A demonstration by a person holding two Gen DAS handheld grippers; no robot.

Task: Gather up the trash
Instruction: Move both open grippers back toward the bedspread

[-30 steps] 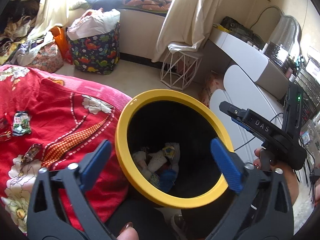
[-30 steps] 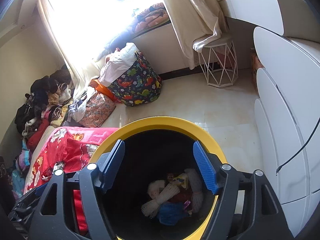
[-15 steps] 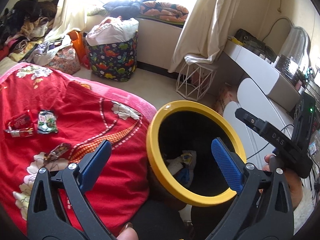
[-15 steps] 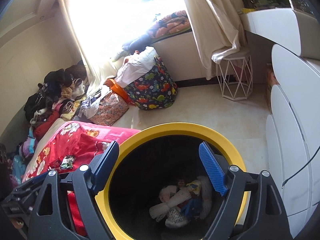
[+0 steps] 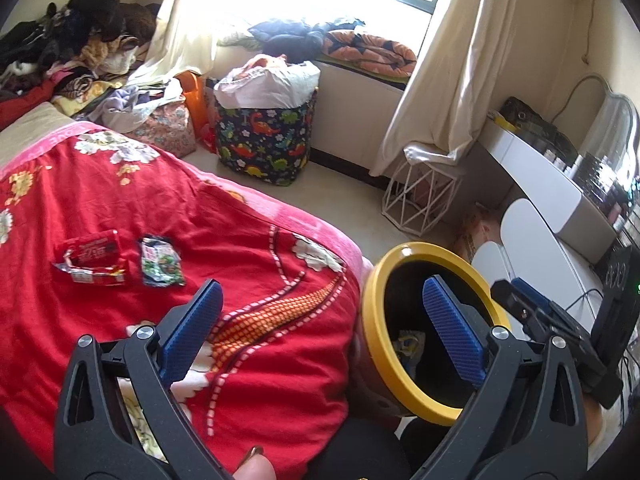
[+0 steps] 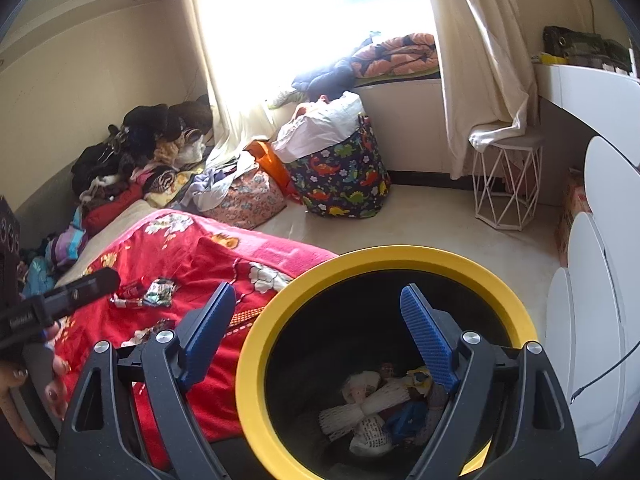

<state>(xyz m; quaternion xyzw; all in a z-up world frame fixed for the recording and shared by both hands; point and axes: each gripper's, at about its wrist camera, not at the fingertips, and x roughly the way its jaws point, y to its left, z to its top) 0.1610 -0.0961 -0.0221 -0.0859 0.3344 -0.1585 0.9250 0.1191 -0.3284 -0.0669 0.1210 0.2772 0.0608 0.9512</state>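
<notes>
**Bin part filled, wrappers still on the bed**

Round black waste bin with a yellow rim (image 6: pixel 256 356), lower centre of the right wrist view, stands against the edge of the bed. Inside, at its bottom: white foam netting, crumpled paper, a blue scrap, a yellow scrap (image 6: pixel 380 404). Some trash is collected, then.

Left to do: 2 crumpled foil snack wrappers lie side by side on the red flowered bedspread (image 5: pixel 240 240), left of centre in the left wrist view, 1 red (image 5: pixel 93 257), 1 green (image 5: pixel 161 257). A 3rd scrap may lie nearer the fingers; too hidden to tell.

Left gripper (image 5: pixel 320 330): blue pads spread wide, nothing between them, aimed across bedspread and bin rim. Right gripper (image 6: pixel 316 338): jaws wide apart, empty, over the bin mouth.

Judgement: partway through; wrappers next.
</notes>
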